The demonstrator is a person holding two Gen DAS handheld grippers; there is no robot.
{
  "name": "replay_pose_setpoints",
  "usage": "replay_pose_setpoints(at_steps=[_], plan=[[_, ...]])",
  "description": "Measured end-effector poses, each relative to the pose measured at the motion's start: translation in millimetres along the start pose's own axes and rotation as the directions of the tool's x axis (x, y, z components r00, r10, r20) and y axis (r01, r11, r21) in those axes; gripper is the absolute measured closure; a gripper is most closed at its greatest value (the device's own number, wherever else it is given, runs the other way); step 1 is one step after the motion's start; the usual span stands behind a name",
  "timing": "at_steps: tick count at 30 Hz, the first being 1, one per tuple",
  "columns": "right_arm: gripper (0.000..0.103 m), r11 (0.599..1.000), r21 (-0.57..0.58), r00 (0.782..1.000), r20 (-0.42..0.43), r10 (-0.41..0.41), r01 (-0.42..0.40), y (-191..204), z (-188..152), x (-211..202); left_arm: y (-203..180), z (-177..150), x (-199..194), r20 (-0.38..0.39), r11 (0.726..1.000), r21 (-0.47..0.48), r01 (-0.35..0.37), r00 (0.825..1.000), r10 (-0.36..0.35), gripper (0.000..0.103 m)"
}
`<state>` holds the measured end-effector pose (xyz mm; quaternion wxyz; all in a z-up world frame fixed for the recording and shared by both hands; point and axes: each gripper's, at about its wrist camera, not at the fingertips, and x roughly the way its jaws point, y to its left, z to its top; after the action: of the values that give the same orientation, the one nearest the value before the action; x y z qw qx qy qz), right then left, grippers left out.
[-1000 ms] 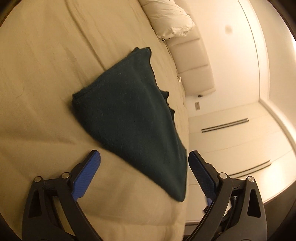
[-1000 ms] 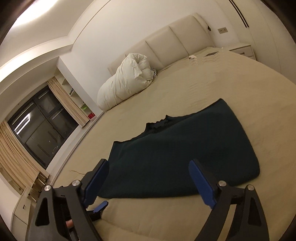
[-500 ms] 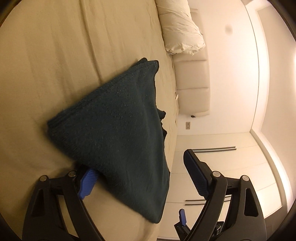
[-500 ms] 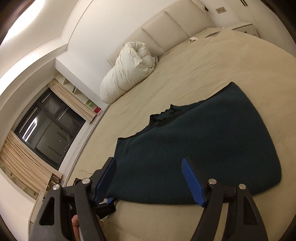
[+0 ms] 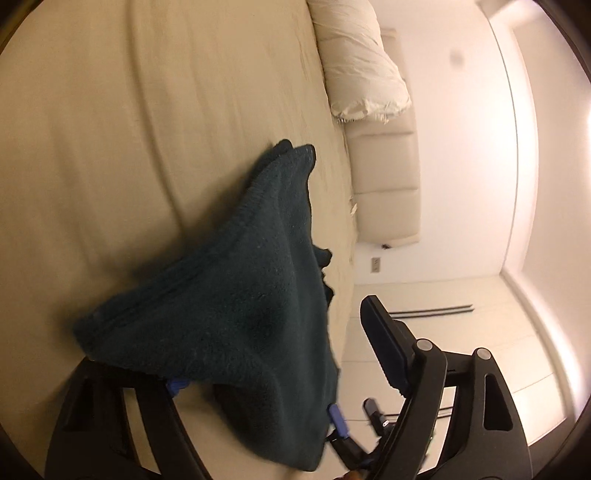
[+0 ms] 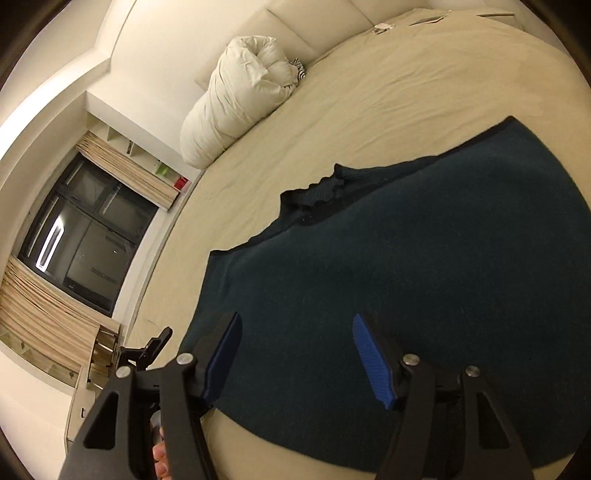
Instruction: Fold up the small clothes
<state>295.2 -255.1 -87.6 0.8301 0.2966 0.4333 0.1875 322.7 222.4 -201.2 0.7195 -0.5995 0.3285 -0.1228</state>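
The dark green sweater (image 6: pixel 406 280) is straddled at its 6 o'clock hem by the wide right gripper (image 6: pixel 295 356), while the left gripper (image 5: pixel 280 354), also spread wide, is slid under a corner for folding on the bed (image 5: pixel 147 147).

A wide bed (image 6: pixel 388 92) with a beige sheet fills most of both views. At its far end stands a padded cream headboard (image 6: pixel 314 26) made of upholstered panels, and a bundled white duvet (image 6: pixel 240 96) lies against it on the left. The walls (image 6: pixel 155 40) are plain white and warmly lit. On the left in the right wrist view, a dark window (image 6: pixel 81 229) reflects a bright streak — beige curtains (image 6: pixel 122 170) hang on both sides of it. Open white shelves (image 6: pixel 122 142) sit beside the far curtain. A wall socket (image 5: pixel 375 265) shows near the headboard's end.
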Motion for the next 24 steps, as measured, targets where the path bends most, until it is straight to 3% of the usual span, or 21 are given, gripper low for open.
replay_pose_setpoints(at_steps=[1,2,3,5,7,8,12,15,17,18,19,20,21,23,24], plan=[[0.039,1.000,-0.004,1.000,-0.008,-0.006,0.006,0.9,2.1,2.6,-7.6,-2.4,5.6,-0.015,0.999,0.048,-0.012,1.000,0.013,0.039],[0.040,1.000,-0.006,1.000,-0.027,-0.014,0.014,1.1,5.1,8.2,-10.8,-4.1,8.9,-0.031,0.997,0.075,-0.020,0.999,0.022,0.062],[0.041,1.000,0.000,0.998,-0.057,-0.022,0.022,-0.7,8.0,16.1,-13.9,-5.9,14.0,-0.046,0.995,0.095,-0.032,0.998,0.037,0.078],[0.050,0.997,0.025,0.988,-0.135,-0.072,0.076,-11.6,9.2,35.9,-17.7,-7.2,18.8,-0.044,0.992,0.116,-0.048,0.998,0.053,0.080],[0.064,0.994,0.039,0.984,-0.149,-0.097,0.104,-23.4,7.1,43.0,-22.5,-5.9,21.4,-0.039,0.989,0.134,-0.055,0.997,0.061,0.082],[0.066,0.994,0.046,0.986,-0.143,-0.088,0.096,-26.4,5.6,41.8,-25.1,-5.5,22.1,-0.034,0.988,0.145,-0.058,0.997,0.064,0.083],[0.066,0.997,0.045,0.989,-0.133,-0.063,0.069,-31.3,2.2,36.8,-53.8,-7.4,23.2,0.004,0.963,0.252,-0.095,0.995,0.097,0.085],[0.059,0.995,0.095,0.990,-0.137,0.017,-0.003,-39.4,4.2,24.9,-102.5,-21.9,35.6,0.015,0.900,0.422,-0.108,0.994,0.112,0.086],[0.048,0.981,0.174,0.985,-0.134,0.112,-0.088,-51.6,8.4,11.3,-149.6,-44.3,58.3,-0.004,0.801,0.590,-0.102,0.992,0.129,0.086],[0.046,0.967,0.215,0.979,-0.119,0.163,-0.134,-60.5,11.8,3.2,-171.0,-61.0,72.1,-0.008,0.727,0.678,-0.106,0.988,0.152,0.086],[0.042,0.956,0.240,0.975,-0.105,0.196,-0.166,-66.0,15.1,-3.4,-186.7,-78.6,85.6,-0.006,0.651,0.750,-0.117,0.983,0.183,0.086],[0.035,0.935,0.279,0.965,-0.081,0.251,-0.220,-76.8,20.1,-11.0,-201.9,-103.7,105.9,-0.013,0.548,0.829,-0.115,0.975,0.224,0.086],[0.033,0.905,0.326,0.950,-0.055,0.308,-0.274,-89.4,25.1,-17.2,-208.2,-124.2,121.7,-0.030,0.476,0.874,-0.096,0.968,0.250,0.086],[0.027,0.835,0.414,0.917,-0.003,0.400,-0.363,-113.4,32.7,-25.5,-205.0,-174.6,155.9,-0.042,0.302,0.951,-0.065,0.941,0.335,0.086],[0.026,0.805,0.445,0.902,0.014,0.432,-0.393,-124.5,36.5,-29.0,-196.6,-194.3,169.1,-0.040,0.237,0.970,-0.054,0.926,0.375,0.086]])
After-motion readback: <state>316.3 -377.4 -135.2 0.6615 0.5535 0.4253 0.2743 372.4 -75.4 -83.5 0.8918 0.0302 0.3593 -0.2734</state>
